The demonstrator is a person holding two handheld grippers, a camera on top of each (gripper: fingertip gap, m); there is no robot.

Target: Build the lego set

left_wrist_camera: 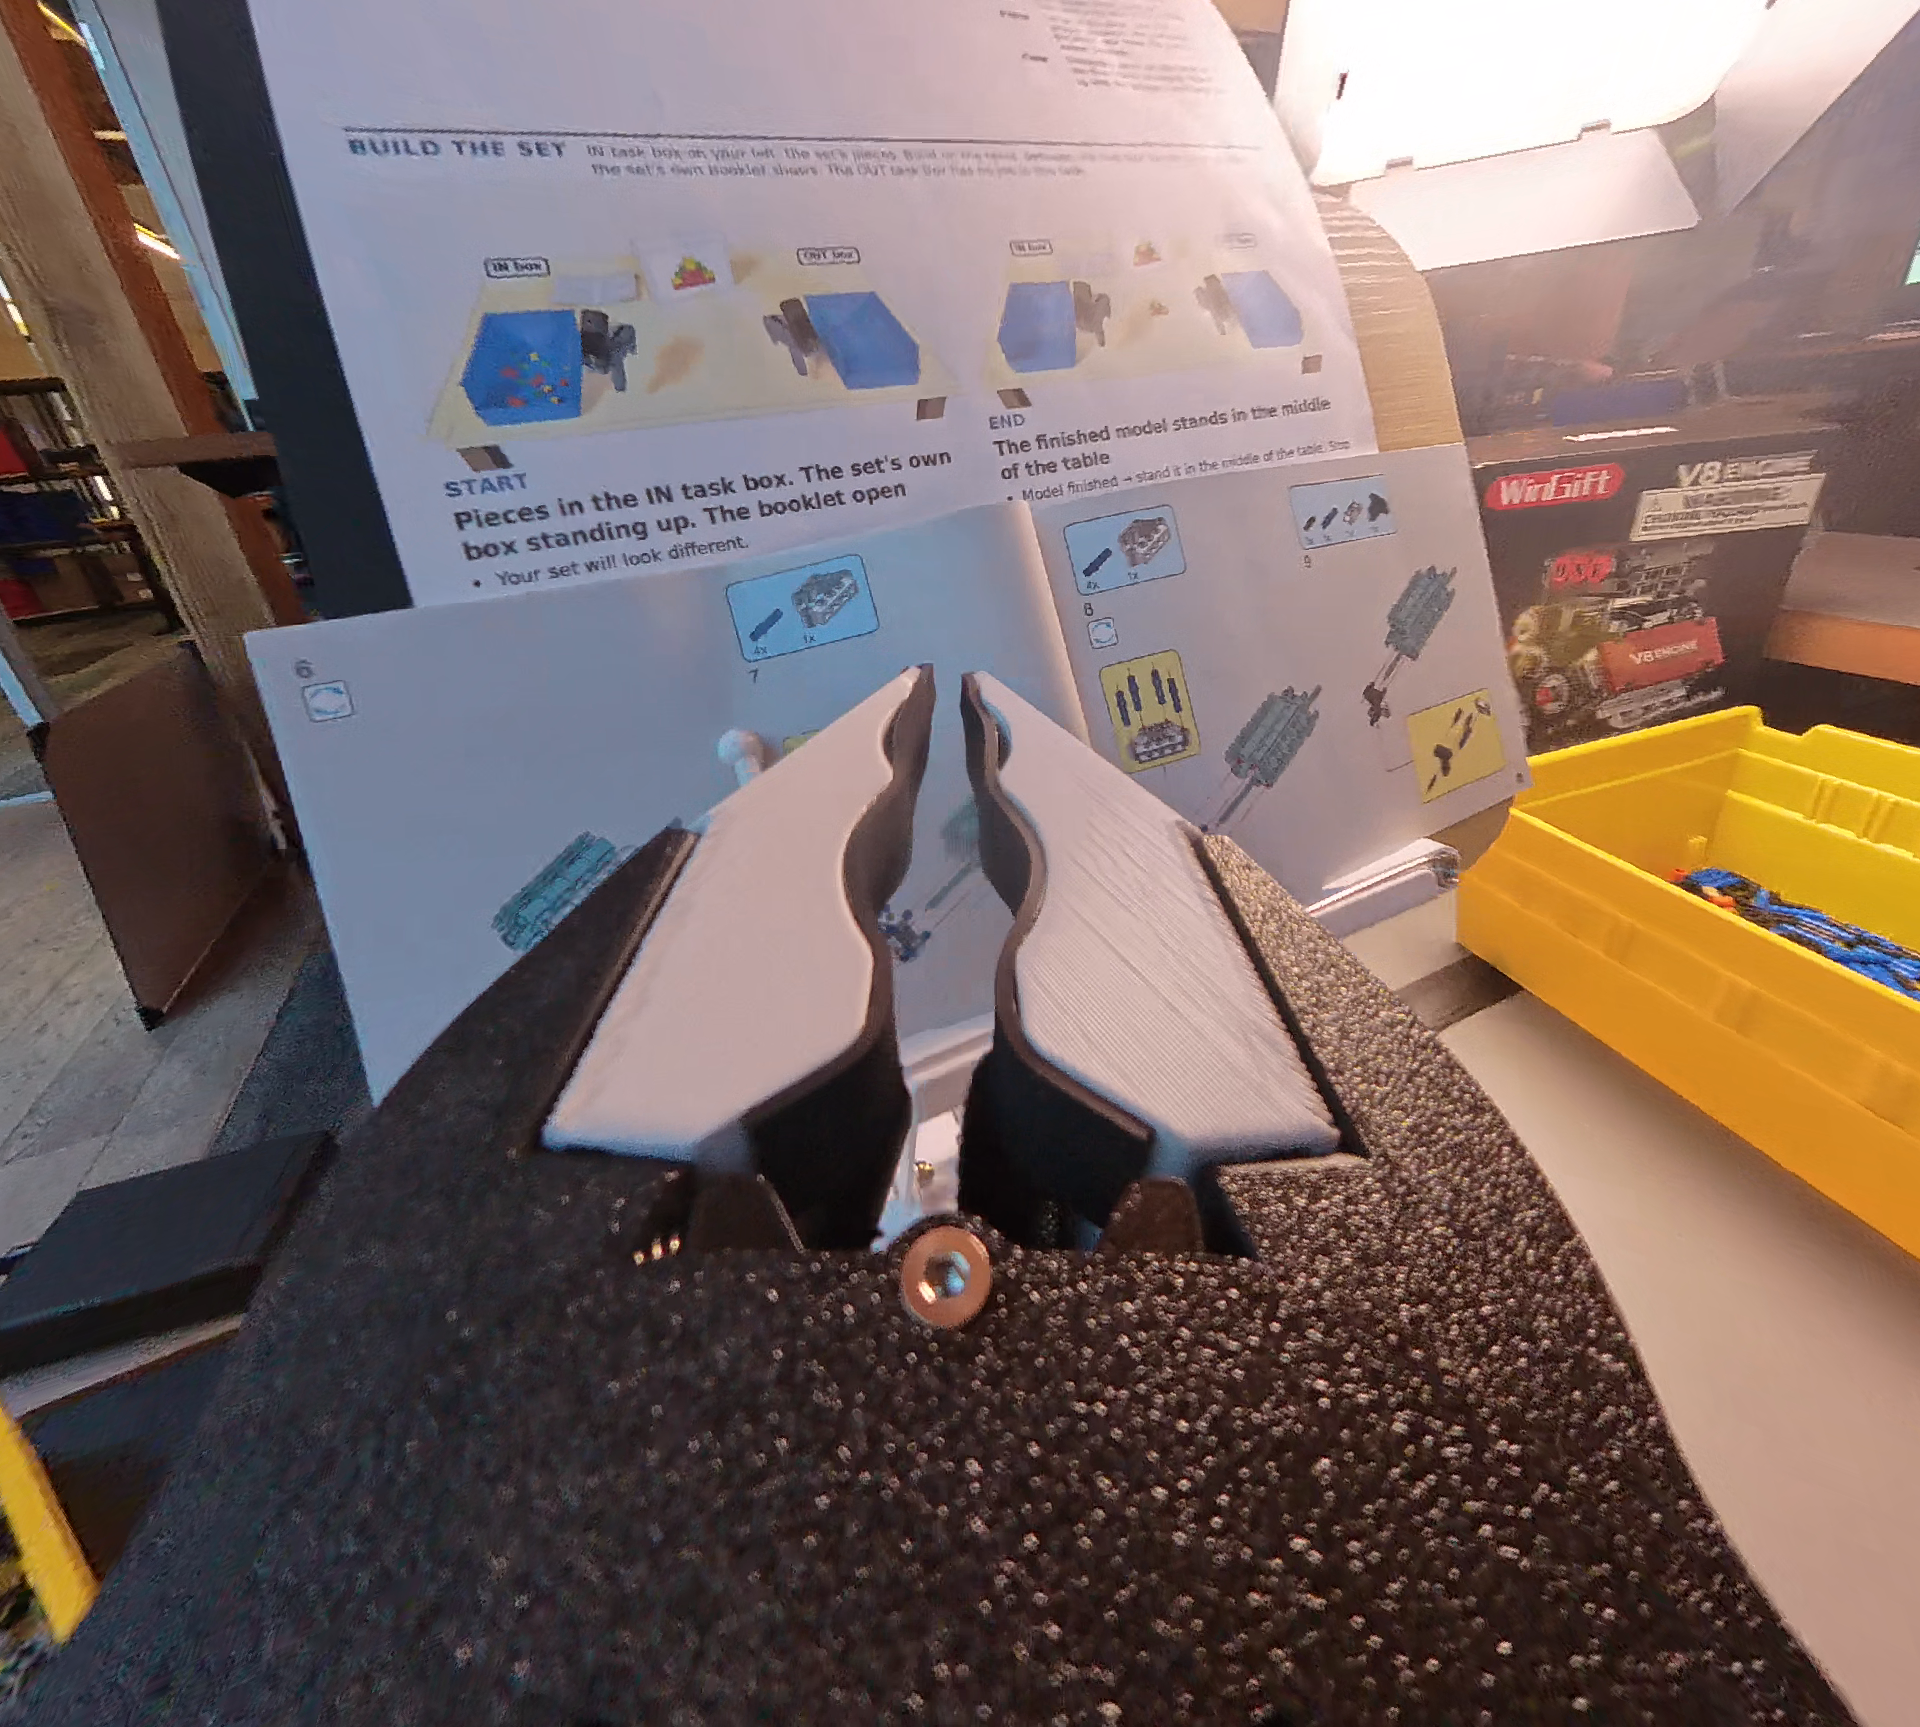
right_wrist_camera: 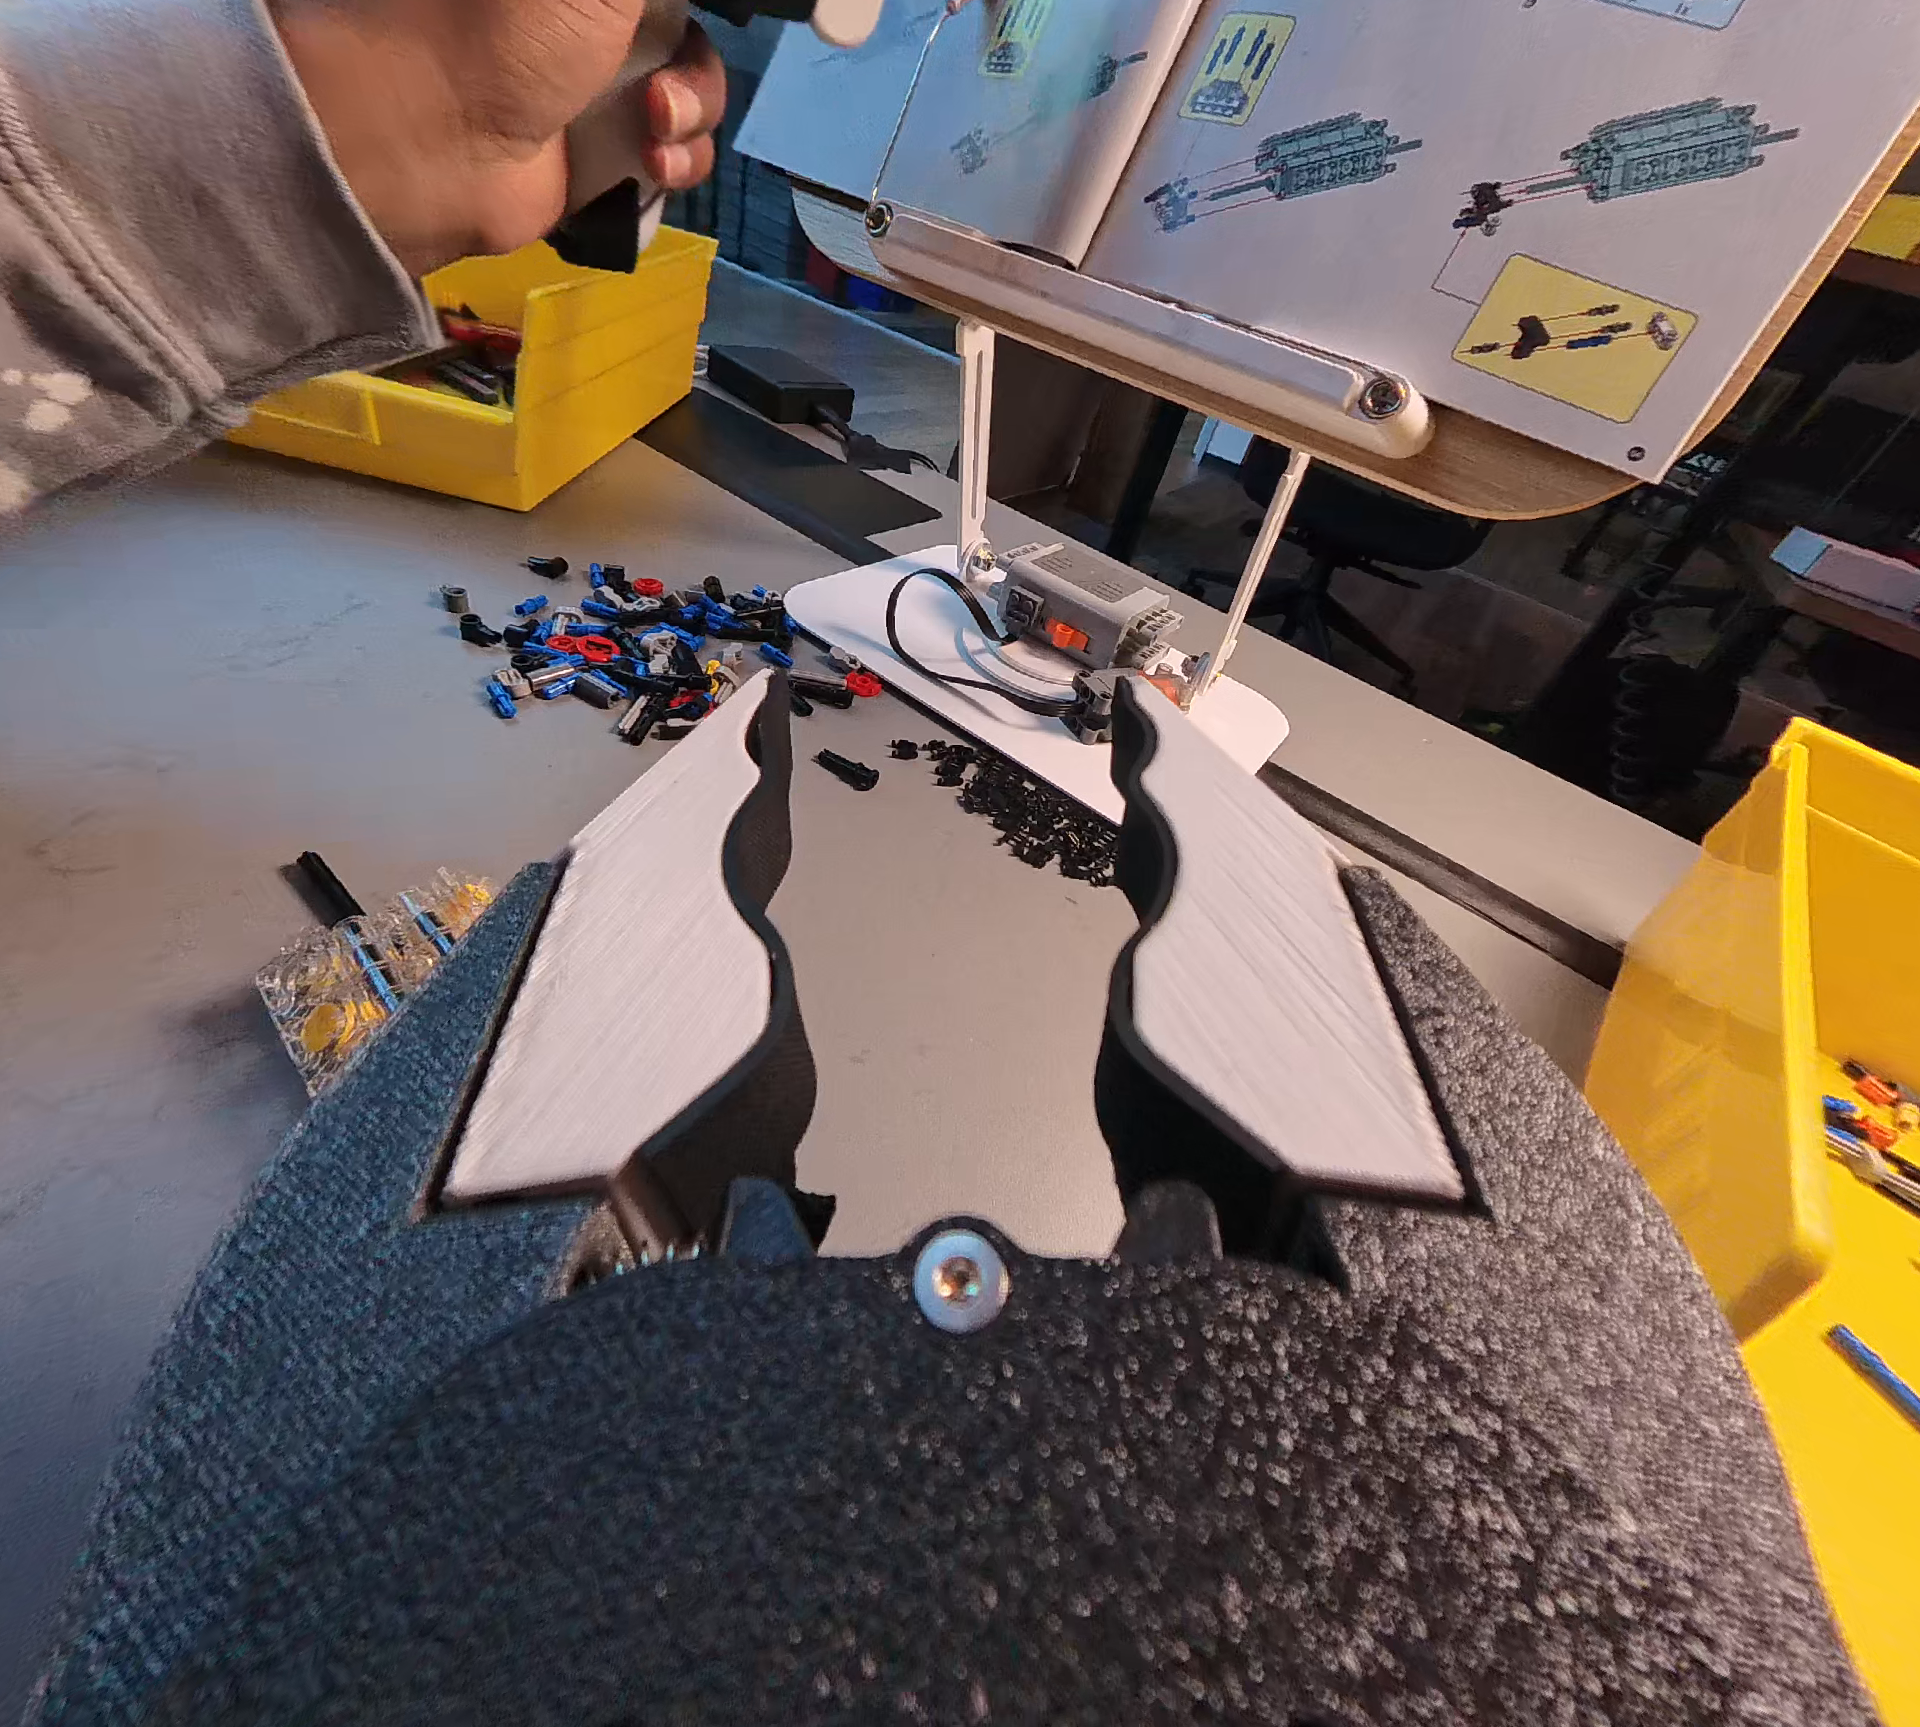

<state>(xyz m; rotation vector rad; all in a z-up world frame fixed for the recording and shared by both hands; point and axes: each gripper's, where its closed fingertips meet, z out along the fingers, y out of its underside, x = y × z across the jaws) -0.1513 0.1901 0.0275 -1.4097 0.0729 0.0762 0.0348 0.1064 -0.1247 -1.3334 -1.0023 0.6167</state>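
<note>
The left gripper (left_wrist_camera: 948, 690) is raised before the open instruction booklet (left_wrist_camera: 665, 742), its jaws drawn nearly together on nothing. At 3 o'clock a yellow bin (left_wrist_camera: 1621, 929) is seen holding blue and black pieces (left_wrist_camera: 1808, 934).

The right gripper (right_wrist_camera: 945, 711) is held wide apart and empty above the grey table (right_wrist_camera: 208, 690). Loose mixed pieces (right_wrist_camera: 644, 649) are noted at 11 o'clock, small black pins (right_wrist_camera: 1029, 804) at 12. A grey battery box (right_wrist_camera: 1081, 607) rests on the stand's white base (right_wrist_camera: 862, 617). A second yellow bin (right_wrist_camera: 540, 389) at 10 o'clock contains red and black parts; a third yellow bin (right_wrist_camera: 1714, 1054) at 3 o'clock holds a few coloured pieces.
</note>
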